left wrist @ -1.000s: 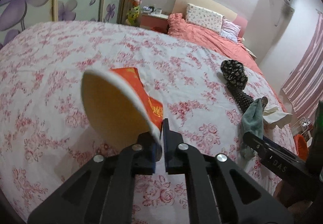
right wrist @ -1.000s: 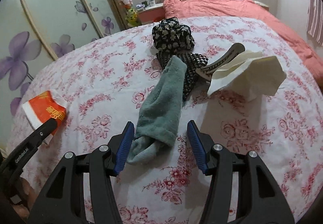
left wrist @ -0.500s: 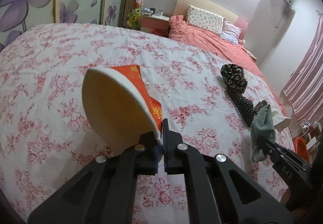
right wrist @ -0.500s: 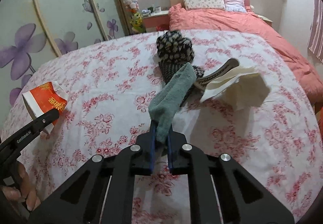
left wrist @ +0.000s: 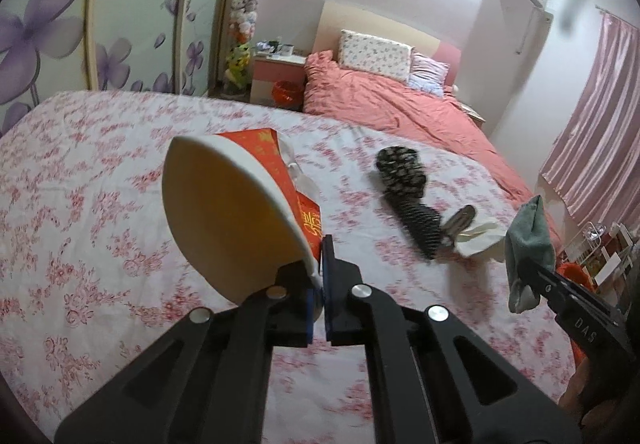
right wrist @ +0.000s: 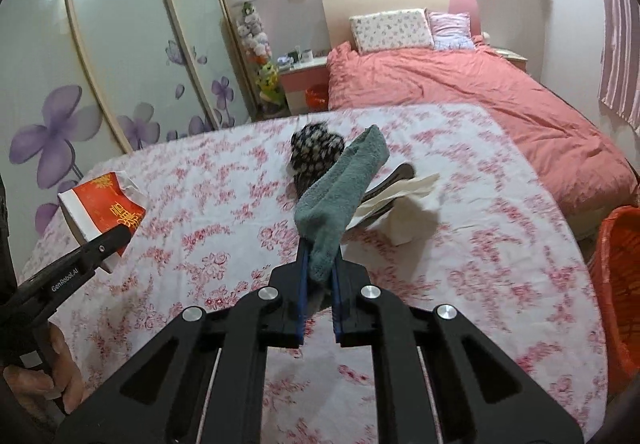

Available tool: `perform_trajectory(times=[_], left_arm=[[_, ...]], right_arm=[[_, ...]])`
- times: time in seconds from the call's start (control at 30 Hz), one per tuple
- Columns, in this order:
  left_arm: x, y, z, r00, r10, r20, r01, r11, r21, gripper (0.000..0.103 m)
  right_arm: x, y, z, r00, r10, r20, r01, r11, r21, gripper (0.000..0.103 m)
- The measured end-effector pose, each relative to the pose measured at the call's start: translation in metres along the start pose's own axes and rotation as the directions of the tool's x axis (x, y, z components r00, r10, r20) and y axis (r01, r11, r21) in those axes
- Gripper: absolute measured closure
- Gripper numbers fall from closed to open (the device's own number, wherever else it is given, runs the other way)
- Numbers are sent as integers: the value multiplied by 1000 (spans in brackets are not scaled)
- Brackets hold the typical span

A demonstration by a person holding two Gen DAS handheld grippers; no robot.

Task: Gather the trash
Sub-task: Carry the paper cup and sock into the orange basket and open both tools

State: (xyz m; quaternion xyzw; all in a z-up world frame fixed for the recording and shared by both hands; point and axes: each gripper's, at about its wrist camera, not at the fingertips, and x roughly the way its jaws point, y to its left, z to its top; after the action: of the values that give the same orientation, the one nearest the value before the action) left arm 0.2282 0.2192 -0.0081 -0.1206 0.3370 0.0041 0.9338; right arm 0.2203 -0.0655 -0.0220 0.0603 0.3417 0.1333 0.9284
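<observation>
A: The left wrist view looks straight into the crushed paper cup (left wrist: 228, 220): cream inside, red outside with gold characters, its mouth squashed to an oval. The left gripper (left wrist: 318, 284) pinches its rim, blue pads pressed together on the thin wall, and the cup hangs clear above the floral bedspread (left wrist: 80, 244).

B: The right wrist view shows that cup (right wrist: 102, 216) only from outside, over the bedspread's left edge, with the left gripper's black finger across its lower end. It shows the grey-green sock (right wrist: 340, 200) far better: thick terry cloth, folded into a long soft tube, rising from the right gripper (right wrist: 319, 284), whose jaws are closed on its lower end.

A: From the left camera the sock (left wrist: 528, 248) is a limp bundle dangling off that gripper's tip, near the bedspread's right edge.

B: Lying in the middle of the bedspread (right wrist: 480, 244) are a black-and-white knitted piece (right wrist: 314, 156), bobbly at one end, and just beside it a crumpled white paper (right wrist: 404, 212) with a dark curved strip on it.

A: The left view shows the knit's ribbed tail touching the paper (left wrist: 476, 240).

B: Only the right view shows the orange mesh basket (right wrist: 616, 284) past the right edge, beside the pink quilt (right wrist: 480, 92).
</observation>
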Motion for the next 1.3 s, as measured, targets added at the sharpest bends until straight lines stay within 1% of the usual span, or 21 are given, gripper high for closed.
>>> perform_trajectory(times=[0.17,0.4,0.7,0.9,1.07,1.2,1.3], left_arm=[[-16,-26,3,999,-29,23,28,999,39,98],[-33,-64,5,996,-78,46,73,993,94,98],[-39,-123,-2,987,-160,30,154,975,159,98],[-36,-170,-10,976,-216,4,210,954,212,98],[-30,-211,-19,963,-267,-32,267,931,248,98],[-23,-249,-29,948,-312,-67,318,905,283,98],[-17,-280,-40,931,-351,-103,366,878,308,98]], right_arm=[[-26,-19,3,998,-25,53,24,1000,18,93],[-60,-52,6,990,-71,121,63,996,65,93],[-86,-89,-3,981,-114,154,98,989,111,93],[-102,-120,-10,973,-156,170,129,979,158,93],[-116,-152,-17,962,-205,181,167,964,206,93],[-123,-178,-23,954,-242,177,196,950,242,93],[-126,-201,-28,948,-272,167,220,936,277,93]])
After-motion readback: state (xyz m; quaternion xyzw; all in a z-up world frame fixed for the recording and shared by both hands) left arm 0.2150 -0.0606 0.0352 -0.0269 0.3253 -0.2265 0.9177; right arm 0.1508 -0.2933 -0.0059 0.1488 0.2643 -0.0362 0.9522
